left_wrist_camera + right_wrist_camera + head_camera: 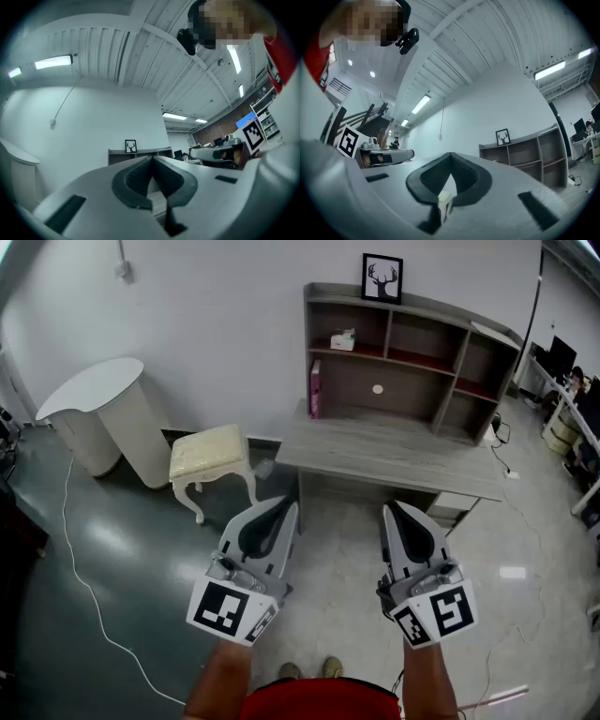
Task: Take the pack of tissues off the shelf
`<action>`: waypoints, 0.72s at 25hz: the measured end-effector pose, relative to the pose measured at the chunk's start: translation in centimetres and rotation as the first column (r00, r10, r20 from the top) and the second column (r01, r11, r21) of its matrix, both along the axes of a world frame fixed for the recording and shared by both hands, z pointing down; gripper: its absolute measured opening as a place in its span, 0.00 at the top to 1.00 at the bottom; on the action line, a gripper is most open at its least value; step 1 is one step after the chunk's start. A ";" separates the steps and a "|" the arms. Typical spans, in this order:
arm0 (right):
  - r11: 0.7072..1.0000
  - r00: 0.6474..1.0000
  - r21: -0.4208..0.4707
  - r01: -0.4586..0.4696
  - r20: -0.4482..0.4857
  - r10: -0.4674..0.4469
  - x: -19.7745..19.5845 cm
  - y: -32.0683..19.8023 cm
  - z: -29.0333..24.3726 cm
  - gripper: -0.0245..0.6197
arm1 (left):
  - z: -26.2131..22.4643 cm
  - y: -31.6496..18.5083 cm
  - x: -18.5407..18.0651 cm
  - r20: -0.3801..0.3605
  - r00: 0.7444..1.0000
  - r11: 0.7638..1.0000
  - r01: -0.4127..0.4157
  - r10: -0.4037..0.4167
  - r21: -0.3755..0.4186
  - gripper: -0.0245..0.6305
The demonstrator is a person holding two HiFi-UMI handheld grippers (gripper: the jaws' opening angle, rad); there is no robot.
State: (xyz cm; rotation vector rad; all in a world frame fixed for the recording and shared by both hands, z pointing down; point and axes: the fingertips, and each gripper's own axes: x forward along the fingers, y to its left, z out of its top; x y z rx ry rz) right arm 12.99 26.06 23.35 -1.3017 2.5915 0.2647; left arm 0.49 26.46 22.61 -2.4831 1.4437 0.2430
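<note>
The pack of tissues point(343, 339) lies in the top left compartment of the wooden shelf point(412, 352), which stands on the back of a desk point(394, 454). I hold both grippers low over the floor, well short of the desk. My left gripper point(289, 506) is shut with nothing in it, and so is my right gripper point(389, 510). In the left gripper view the jaws point(152, 159) meet at the tip, with the shelf point(140, 152) far behind. The right gripper view has its jaws point(451, 154) closed, and the shelf point(525, 154) stands to the right.
A white cushioned stool point(211, 454) stands left of the desk, with a white rounded cabinet point(108, 409) further left. A pink book point(315, 388) leans at the shelf's left end, and a deer picture point(382, 278) sits on top. A cable point(75, 568) runs over the floor.
</note>
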 end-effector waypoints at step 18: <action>0.999 0.999 0.023 0.046 -0.015 -0.046 4.3 -4.1 0.5 0.95 | 0.2 -4.3 5.6 -0.002 0.999 0.999 0.046 -0.046 -0.003 0.95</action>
